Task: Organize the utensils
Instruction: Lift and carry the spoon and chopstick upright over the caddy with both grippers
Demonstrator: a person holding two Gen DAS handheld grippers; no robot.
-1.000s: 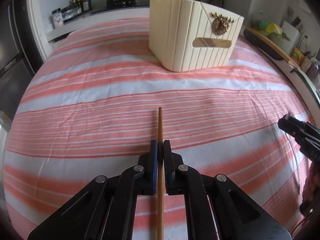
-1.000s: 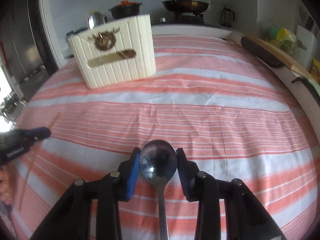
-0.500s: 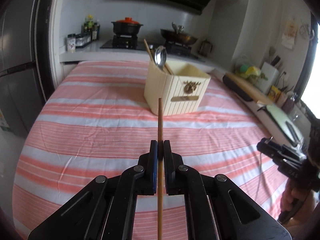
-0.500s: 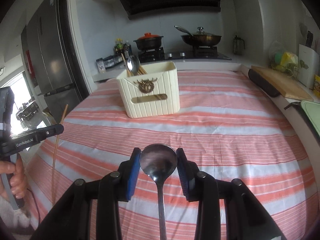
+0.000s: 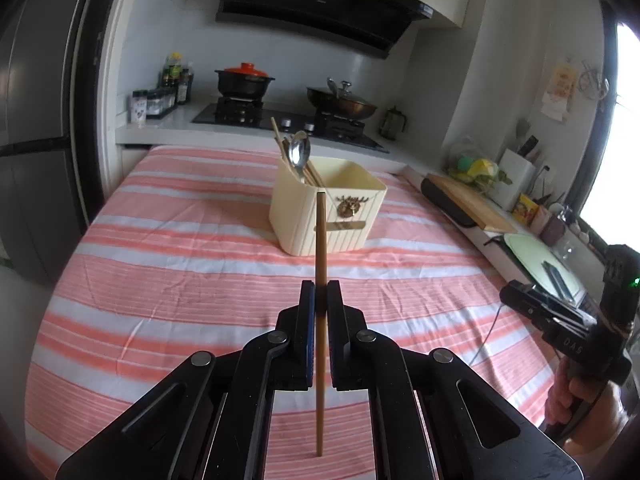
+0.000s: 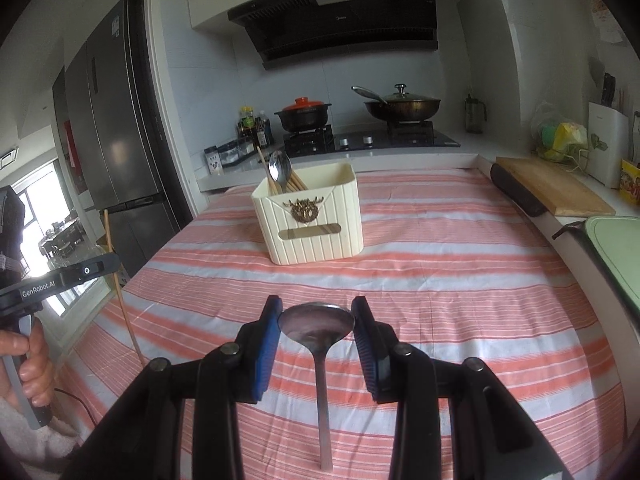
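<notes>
Left hand-held gripper (image 5: pixel 320 312) is clenched on a wooden chopstick (image 5: pixel 320 264), held clear above the striped table (image 5: pixel 180 280). Right hand-held gripper (image 6: pixel 316 328) grasps a metal spoon (image 6: pixel 317 322) by its bowl, also aloft. The cream utensil holder (image 6: pixel 312 220), well ahead, already contains a spoon and chopsticks. Outstanding, in my judgement: depositing both carried items.

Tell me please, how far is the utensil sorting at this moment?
Partly done. The cream holder already contains one spoon and some chopsticks. In hand: the left gripper is shut on a wooden chopstick, and the right gripper clamps a metal spoon by its bowl; both are held above the striped cloth. Left: putting these two into the holder.
</notes>
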